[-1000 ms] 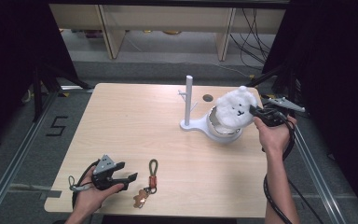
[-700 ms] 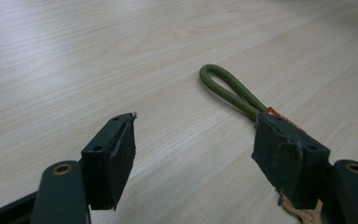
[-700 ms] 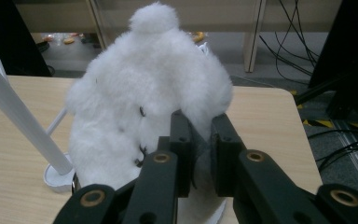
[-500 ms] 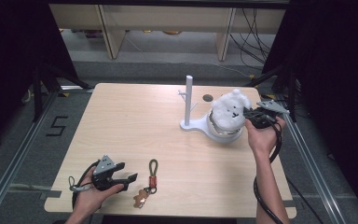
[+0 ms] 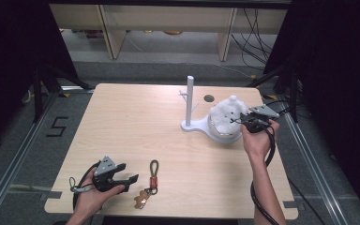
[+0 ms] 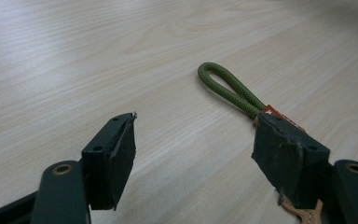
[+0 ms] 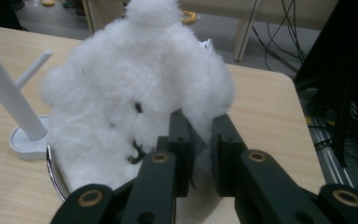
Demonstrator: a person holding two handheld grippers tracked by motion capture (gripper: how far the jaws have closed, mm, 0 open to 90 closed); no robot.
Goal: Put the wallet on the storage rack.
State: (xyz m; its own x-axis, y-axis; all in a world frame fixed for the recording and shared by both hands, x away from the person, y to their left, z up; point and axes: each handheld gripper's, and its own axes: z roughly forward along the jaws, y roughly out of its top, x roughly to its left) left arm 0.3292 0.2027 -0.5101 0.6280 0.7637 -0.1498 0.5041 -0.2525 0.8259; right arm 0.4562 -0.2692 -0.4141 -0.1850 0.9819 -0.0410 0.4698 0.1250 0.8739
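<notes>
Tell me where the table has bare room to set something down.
Bare: the whole left and middle of the table, from the white stand to the left gripper. Crowded: the right, with plush toy, bowl, right gripper; near front, the keychain.

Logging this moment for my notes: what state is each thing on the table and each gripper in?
White fluffy toy: sitting in the bowl, pinched.
Bowl: upright on table, holding the toy.
White stand: upright, bare.
Green-looped keychain: lying flat, untouched.
Left gripper: open, beside the keychain.
Right gripper: shut on the toy.
</notes>
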